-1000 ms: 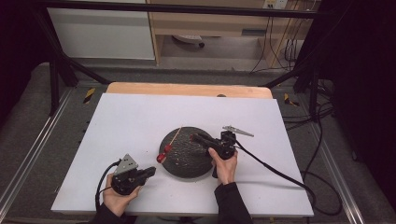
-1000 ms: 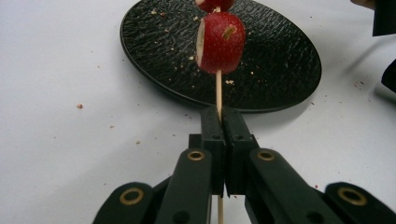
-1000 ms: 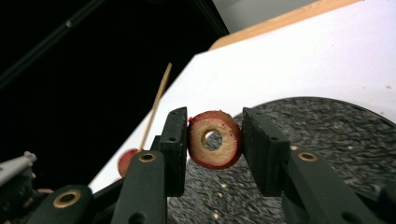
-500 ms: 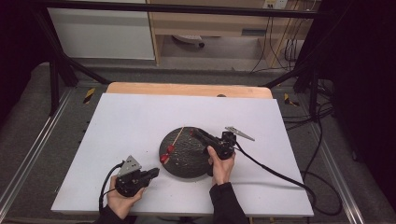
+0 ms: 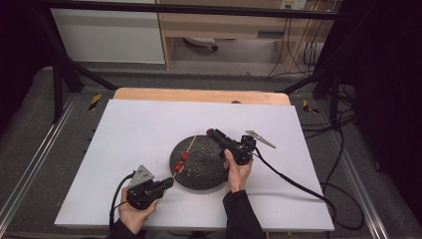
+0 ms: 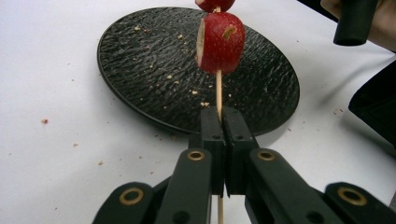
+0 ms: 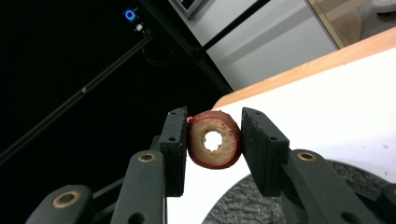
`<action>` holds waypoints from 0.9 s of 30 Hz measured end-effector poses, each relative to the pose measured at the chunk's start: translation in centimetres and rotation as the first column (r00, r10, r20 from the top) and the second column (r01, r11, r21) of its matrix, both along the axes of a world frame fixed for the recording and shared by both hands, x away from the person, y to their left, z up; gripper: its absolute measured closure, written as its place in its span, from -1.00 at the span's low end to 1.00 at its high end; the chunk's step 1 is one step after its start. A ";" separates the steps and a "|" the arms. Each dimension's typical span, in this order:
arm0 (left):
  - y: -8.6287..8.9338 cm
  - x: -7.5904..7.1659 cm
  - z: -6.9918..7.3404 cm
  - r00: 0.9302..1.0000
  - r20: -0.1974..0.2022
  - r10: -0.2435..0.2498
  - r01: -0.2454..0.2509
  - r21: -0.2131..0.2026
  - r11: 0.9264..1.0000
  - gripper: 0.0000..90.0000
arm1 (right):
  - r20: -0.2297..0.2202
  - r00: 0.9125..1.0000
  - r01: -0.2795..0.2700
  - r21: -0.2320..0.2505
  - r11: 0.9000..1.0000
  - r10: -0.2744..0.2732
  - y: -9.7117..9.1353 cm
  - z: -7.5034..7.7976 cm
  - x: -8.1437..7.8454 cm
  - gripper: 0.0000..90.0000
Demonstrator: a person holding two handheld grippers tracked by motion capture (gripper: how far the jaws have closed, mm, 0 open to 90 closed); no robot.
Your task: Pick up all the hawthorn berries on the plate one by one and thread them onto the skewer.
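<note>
Largest first: broad white rectangular tabletop (image 5: 129, 134), with a strip of bare pale wood (image 5: 199, 95) along its far edge. Scattered with small reddish-brown crumbs near the plate in the left gripper view.

Next: round black textured plate (image 5: 201, 172), lying flat near the middle of the table, toward the person's side. Held no whole piece of food on its surface; carried only pale crumbs and a few reddish flecks across the ridged top (image 6: 154, 60).

Then: left gripper (image 5: 169, 183), held low over the table just beside the plate's near-left rim. Clamped fully together on the bare lower end of a thin pale wooden skewer (image 6: 218, 93), jaws meeting with only the stick between them.

Right gripper (image 5: 211, 133), raised above the plate's far-right part, pointing away from the person. Closed on a cored ring-shaped slice of red-skinned fruit (image 7: 214, 139), both pads pressing its red rim, the round hole facing the camera.

On the skewer: slanted up over the plate's left part, threaded through two red fruit pieces (image 5: 181, 161). Lower piece (image 6: 221, 42) seen red-skinned with a pale cut face, sitting well above the jaws; second piece (image 6: 215, 3) touching directly above it, cut off by the frame's top edge.
</note>
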State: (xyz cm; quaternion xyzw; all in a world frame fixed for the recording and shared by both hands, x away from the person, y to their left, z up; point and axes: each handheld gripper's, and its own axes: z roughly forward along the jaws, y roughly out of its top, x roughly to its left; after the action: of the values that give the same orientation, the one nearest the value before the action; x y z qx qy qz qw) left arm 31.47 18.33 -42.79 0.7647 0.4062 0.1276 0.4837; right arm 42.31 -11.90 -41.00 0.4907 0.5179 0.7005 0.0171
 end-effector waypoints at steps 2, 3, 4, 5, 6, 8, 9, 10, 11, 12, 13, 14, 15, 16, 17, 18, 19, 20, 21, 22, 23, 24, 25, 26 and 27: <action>-0.3 0.0 0.0 1.000 0.003 -0.003 0.003 0.004 1.000 0.97 | 0.000 1.000 0.004 0.015 1.000 -0.004 -0.1 0.2 0.2 0.39; -0.4 0.1 0.0 1.000 0.002 -0.004 0.004 0.009 1.000 0.97 | 0.006 1.000 0.003 0.019 1.000 -0.003 -0.2 0.3 0.3 0.39; -0.5 0.1 0.0 1.000 0.002 -0.004 0.004 0.007 1.000 0.97 | -0.002 1.000 0.005 0.026 1.000 -0.005 -0.3 0.5 0.3 0.40; -0.6 0.2 0.0 1.000 0.000 -0.008 0.008 0.009 1.000 0.97 | 0.011 1.000 0.011 0.026 1.000 -0.011 -0.4 0.5 0.4 0.39; -0.7 0.2 0.0 1.000 0.000 -0.007 0.007 0.010 1.000 0.97 | 0.006 1.000 0.010 0.034 0.999 -0.010 -0.5 0.7 0.5 0.39; -0.8 0.3 0.0 1.000 -0.002 -0.009 0.009 0.009 1.000 0.97 | 0.013 1.000 0.018 0.041 0.999 -0.019 -0.7 1.0 0.6 0.39; -0.9 0.4 0.0 1.000 -0.002 -0.007 0.007 0.005 1.000 0.97 | 0.019 1.000 0.020 0.046 0.999 -0.021 -0.8 1.1 0.6 0.40; -1.0 0.4 0.1 1.000 0.000 -0.007 0.007 0.003 1.000 0.97 | 0.020 0.999 0.024 0.052 0.998 -0.025 -0.9 1.2 0.7 0.40; -1.1 0.4 0.1 1.000 -0.002 -0.009 0.009 0.003 1.000 0.97 | 0.021 0.999 0.027 0.053 0.998 -0.029 -0.9 1.3 0.7 0.40; -1.3 0.5 0.2 1.000 0.000 -0.008 0.008 0.002 1.000 0.97 | 0.025 0.999 0.028 0.060 0.998 -0.029 -1.0 1.3 0.8 0.40; -1.4 0.5 0.2 1.000 0.001 -0.009 0.009 0.001 1.000 0.97 | 0.022 0.999 0.029 0.067 0.997 -0.031 -1.0 1.4 0.9 0.39; -1.5 0.4 0.2 1.000 0.002 -0.009 0.009 0.001 1.000 0.97 | 0.023 0.999 0.032 0.070 0.997 -0.034 -1.1 1.4 0.9 0.40; -1.6 0.4 0.2 1.000 0.002 -0.009 0.009 0.000 1.000 0.97 | 0.026 0.999 0.035 0.074 0.997 -0.037 -1.1 1.5 0.9 0.40; -1.8 0.4 0.2 1.000 0.001 -0.009 0.009 -0.002 1.000 0.97 | 0.027 0.999 0.036 0.077 0.996 -0.038 -1.2 1.5 1.0 0.40; -1.9 0.4 0.2 1.000 0.003 -0.009 0.009 -0.002 1.000 0.97 | 0.030 0.999 0.039 0.082 0.996 -0.041 -1.2 1.6 1.0 0.40; -2.0 0.4 0.2 1.000 0.000 -0.011 0.011 -0.003 1.000 0.97 | 0.033 0.998 0.041 0.083 0.996 -0.044 -1.3 1.7 1.0 0.40; -2.1 0.4 0.2 1.000 0.002 -0.012 0.012 -0.002 1.000 0.97 | 0.033 0.998 0.043 0.084 0.995 -0.046 -1.3 1.7 1.1 0.40; -2.2 0.4 0.3 1.000 0.003 -0.011 0.011 -0.004 1.000 0.97 | 0.033 0.998 0.044 0.088 0.995 -0.047 -1.4 1.7 1.1 0.40; -2.3 0.4 0.3 1.000 0.001 -0.010 0.010 -0.010 1.000 0.97 | 0.035 0.998 0.045 0.092 0.995 -0.049 -1.4 1.8 1.1 0.40; -2.4 0.4 0.4 1.000 0.001 -0.011 0.011 -0.012 1.000 0.97 | 0.035 0.998 0.047 0.097 0.994 -0.051 -1.4 1.8 1.2 0.40; -2.6 0.4 0.4 1.000 0.003 -0.012 0.012 -0.012 1.000 0.97 | 0.036 0.998 0.049 0.099 0.994 -0.053 -1.4 1.7 1.2 0.40; -2.7 0.4 0.5 1.000 0.003 -0.014 0.014 -0.009 1.000 0.97 | 0.037 0.998 0.049 0.103 0.993 -0.053 -1.4 1.7 1.3 0.40; -2.8 0.4 0.5 1.000 0.003 -0.017 0.017 -0.008 1.000 0.97 | 0.036 0.998 0.049 0.106 0.993 -0.053 -1.4 1.7 1.3 0.40; -3.0 0.4 0.5 1.000 0.002 -0.016 0.016 -0.011 1.000 0.97 | 0.037 0.998 0.051 0.108 0.993 -0.055 -1.4 1.7 1.3 0.40; -3.0 0.4 0.5 1.000 0.001 -0.017 0.017 -0.012 1.000 0.97 | 0.040 0.998 0.052 0.109 0.993 -0.057 -1.4 1.7 1.3 0.40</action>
State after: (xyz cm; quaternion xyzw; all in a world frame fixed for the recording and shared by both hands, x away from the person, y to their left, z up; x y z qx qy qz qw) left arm 31.87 15.30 -42.30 0.7652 0.4001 0.1216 0.4895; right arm 43.61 -13.26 -39.33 0.4898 0.4652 0.7371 0.0207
